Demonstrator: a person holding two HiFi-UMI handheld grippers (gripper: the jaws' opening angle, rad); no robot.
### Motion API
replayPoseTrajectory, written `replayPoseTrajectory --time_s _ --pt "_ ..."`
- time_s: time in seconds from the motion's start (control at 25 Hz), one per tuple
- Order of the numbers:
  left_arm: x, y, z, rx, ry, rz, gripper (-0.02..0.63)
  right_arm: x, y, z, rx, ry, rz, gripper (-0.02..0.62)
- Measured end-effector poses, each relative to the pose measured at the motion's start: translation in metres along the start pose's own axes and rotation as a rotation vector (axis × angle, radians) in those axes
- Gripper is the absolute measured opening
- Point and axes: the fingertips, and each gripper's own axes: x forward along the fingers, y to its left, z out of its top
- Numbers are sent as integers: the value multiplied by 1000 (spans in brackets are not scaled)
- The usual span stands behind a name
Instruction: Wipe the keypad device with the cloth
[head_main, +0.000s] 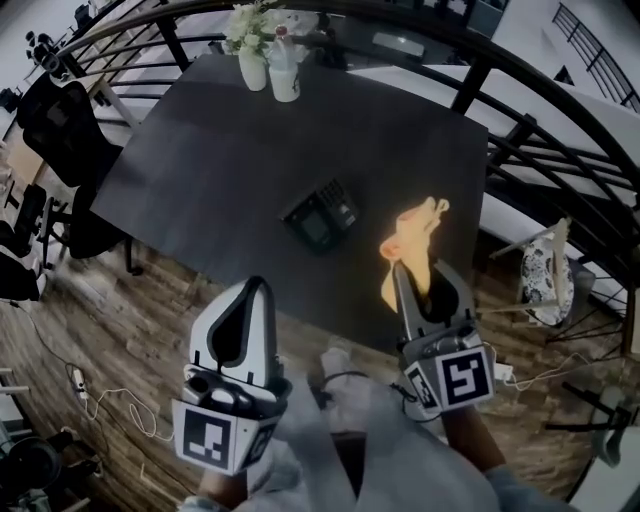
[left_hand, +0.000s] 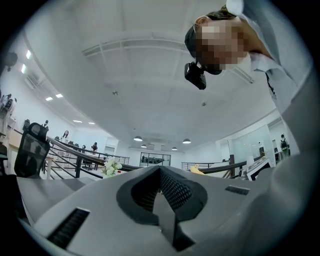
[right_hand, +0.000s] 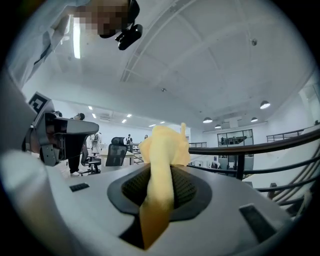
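- A dark, square counter (head_main: 220, 160) stands on a wooden plank floor (head_main: 150, 330).
- A black keypad device (head_main: 321, 216) lies flat on the counter, turned at an angle, towards the near right corner.
- At the far edge stand a white vase of pale flowers (head_main: 252, 62) and, just beside it, a pale bottle-like container (head_main: 285, 72).
- A white cable (head_main: 120, 400) trails over the floor near the counter's left side.

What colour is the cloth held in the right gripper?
The cloth is pale yellow, clearest in the right gripper view.
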Motion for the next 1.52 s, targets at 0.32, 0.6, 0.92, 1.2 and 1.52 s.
replayPoseTrajectory --time_s 0.32,0.6,0.92,1.2,1.52 --pt "24 -3 -10 5 21 58 13 26 -22 -18 9 35 57 100" --pt "38 -7 -10 6 16 87 12 47 -39 -37 4 63 75 100" --pt "43 0 -14 28 45 86 14 78 -43 -56 -8 97 85 100" --pt "49 17 -17 30 49 105 12 105 -48 -76 -9 141 78 100" --pt "58 43 -22 25 64 105 13 142 -39 -90 -48 170 103 100"
